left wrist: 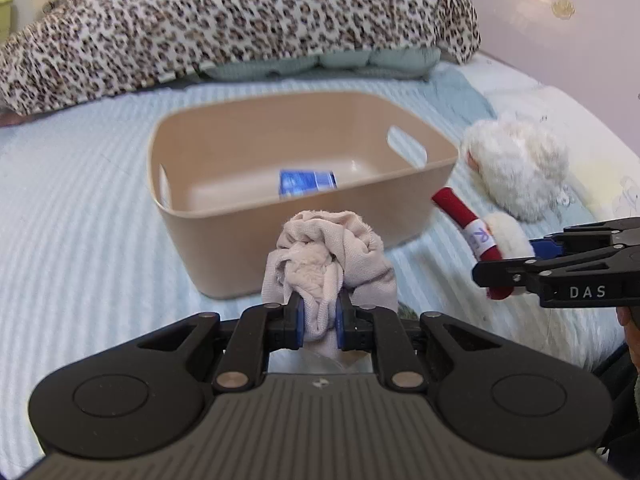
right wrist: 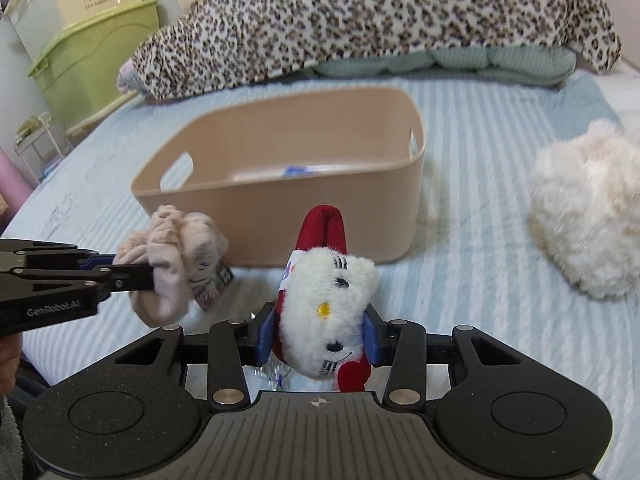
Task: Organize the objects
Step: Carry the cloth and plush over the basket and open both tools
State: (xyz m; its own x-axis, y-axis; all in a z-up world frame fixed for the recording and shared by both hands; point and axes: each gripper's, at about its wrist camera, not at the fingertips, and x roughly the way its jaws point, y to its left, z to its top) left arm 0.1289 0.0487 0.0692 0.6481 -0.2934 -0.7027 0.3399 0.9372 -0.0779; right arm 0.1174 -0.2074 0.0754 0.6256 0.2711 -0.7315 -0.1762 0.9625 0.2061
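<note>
A tan plastic bin (left wrist: 248, 240) (right wrist: 320, 224) stands on the bed and holds a blue packet (left wrist: 307, 183). My left gripper (left wrist: 319, 322) is shut on a bundled beige cloth (left wrist: 328, 264), held just in front of the bin's near wall; it also shows in the right wrist view (right wrist: 172, 256). My right gripper (right wrist: 319, 338) is shut on a white cat plush with red parts (right wrist: 326, 308), held in front of the bin's right corner; the plush shows in the left wrist view (left wrist: 480, 236).
A fluffy white plush (left wrist: 520, 164) (right wrist: 588, 208) lies on the bed right of the bin. A leopard-print blanket (left wrist: 224, 24) (right wrist: 380, 20) over a green cushion lies behind. A green storage box (right wrist: 92, 60) stands left of the bed.
</note>
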